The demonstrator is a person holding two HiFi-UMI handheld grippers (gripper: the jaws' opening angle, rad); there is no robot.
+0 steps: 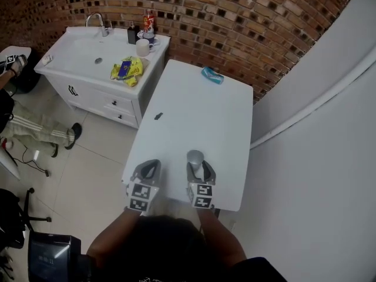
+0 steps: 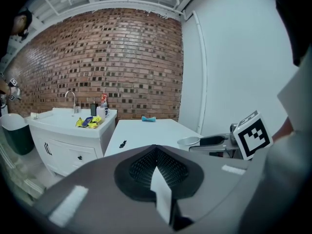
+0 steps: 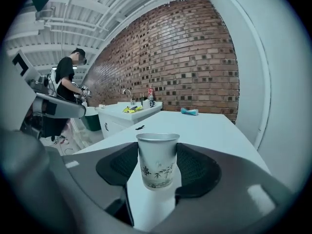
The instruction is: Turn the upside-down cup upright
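A pale metal cup (image 3: 157,160) with a bamboo print stands mouth up between the jaws of my right gripper (image 3: 157,168), whose pads (image 3: 195,168) press on its sides. In the head view the cup (image 1: 195,157) is near the front edge of the white table (image 1: 194,110), with the right gripper (image 1: 198,168) around it. I cannot tell whether its base rests on the table. My left gripper (image 1: 148,170) sits beside it to the left, shut and empty. From the left gripper view (image 2: 157,172) the cup (image 2: 188,141) shows at the right.
A small dark object (image 1: 158,116) and a blue item (image 1: 212,75) lie farther out on the table. A white sink cabinet (image 1: 97,57) with yellow packets (image 1: 126,69) stands to the left. A person (image 3: 68,87) stands beyond it. A white wall runs along the right.
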